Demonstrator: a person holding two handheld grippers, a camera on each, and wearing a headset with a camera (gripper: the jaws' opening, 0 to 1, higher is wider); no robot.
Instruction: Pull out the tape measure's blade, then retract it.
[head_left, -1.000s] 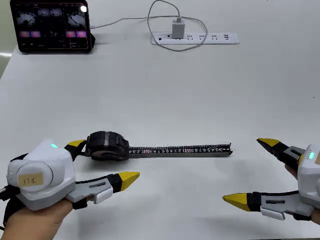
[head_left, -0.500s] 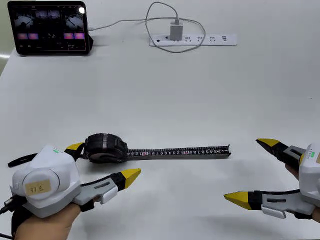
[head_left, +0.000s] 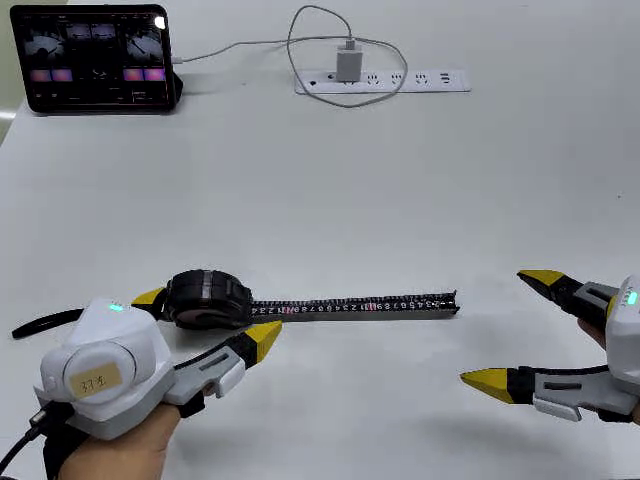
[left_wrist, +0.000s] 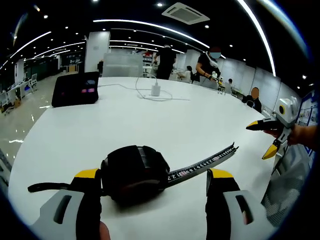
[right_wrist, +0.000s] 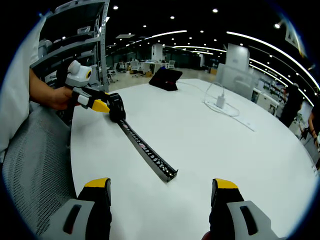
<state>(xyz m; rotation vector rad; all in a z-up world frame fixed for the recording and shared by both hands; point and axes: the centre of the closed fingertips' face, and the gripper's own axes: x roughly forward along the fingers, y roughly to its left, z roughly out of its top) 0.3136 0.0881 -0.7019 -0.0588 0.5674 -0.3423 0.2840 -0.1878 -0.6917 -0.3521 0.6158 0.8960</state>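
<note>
A black tape measure case (head_left: 207, 298) (left_wrist: 134, 172) (right_wrist: 116, 107) lies on the white table. Its dark blade (head_left: 360, 304) (left_wrist: 202, 163) (right_wrist: 146, 149) runs out to the right and ends in a hook (head_left: 455, 303) (right_wrist: 170, 175). My left gripper (head_left: 205, 318) (left_wrist: 152, 177) is open, with a yellow-tipped finger on each side of the case. My right gripper (head_left: 515, 330) (right_wrist: 159, 185) is open too, empty, and sits a little to the right of the blade's hook end.
A tablet (head_left: 92, 57) (left_wrist: 76, 88) with a lit screen stands at the back left. A white power strip (head_left: 385, 81) with a plugged charger (head_left: 349, 64) and looped cable lies at the back. People (left_wrist: 208, 68) stand beyond the table's far end.
My left gripper has moved in along the case, so its fingers now flank it. The right gripper has drifted slightly right and away from the blade's end. The tape has not moved.
</note>
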